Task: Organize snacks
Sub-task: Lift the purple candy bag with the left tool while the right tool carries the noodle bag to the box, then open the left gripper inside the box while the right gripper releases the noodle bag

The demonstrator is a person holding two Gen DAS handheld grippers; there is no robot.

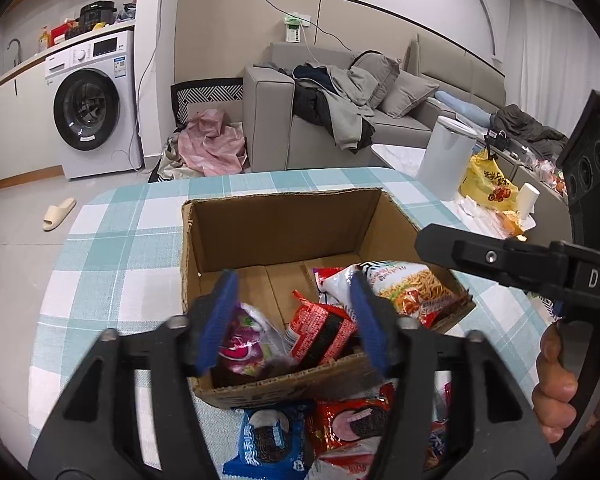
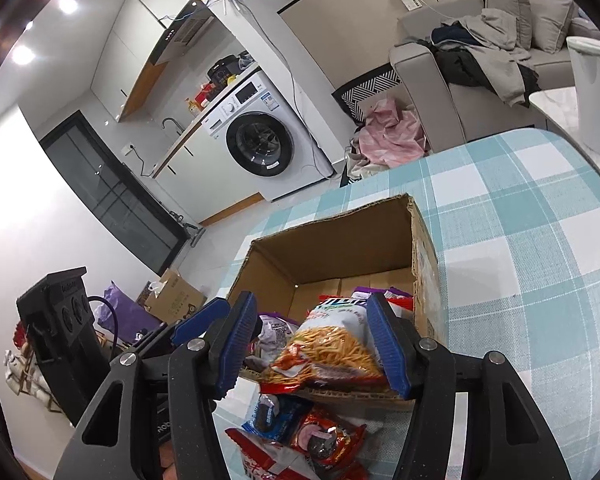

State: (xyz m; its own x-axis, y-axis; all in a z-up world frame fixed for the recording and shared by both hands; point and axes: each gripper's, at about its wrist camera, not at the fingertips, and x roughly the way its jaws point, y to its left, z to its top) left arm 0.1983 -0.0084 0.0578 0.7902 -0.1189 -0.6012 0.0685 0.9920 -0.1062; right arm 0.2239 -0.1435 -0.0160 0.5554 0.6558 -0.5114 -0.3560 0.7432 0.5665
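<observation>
An open cardboard box (image 1: 284, 224) stands on the checked tablecloth. Inside lie a purple packet (image 1: 244, 344), a red cookie packet (image 1: 320, 328) and a noodle-snack bag (image 1: 404, 284). My left gripper (image 1: 294, 324) is open and empty above the box's near edge. Loose packets lie in front of the box: a blue Oreo pack (image 1: 268, 444) and a red cookie pack (image 1: 352, 424). In the right wrist view my right gripper (image 2: 314, 348) is open, its fingers on either side of the noodle-snack bag (image 2: 328, 352) at the box (image 2: 340, 240) rim. Whether the pads touch the bag is unclear.
The table has a teal and white checked cloth (image 1: 112, 248). A white cylinder (image 1: 446, 152) and a yellow bag (image 1: 488, 184) stand at the right. A grey sofa (image 1: 340, 120) and a washing machine (image 1: 92, 104) are behind. The right gripper body (image 1: 520, 264) reaches over the box's right side.
</observation>
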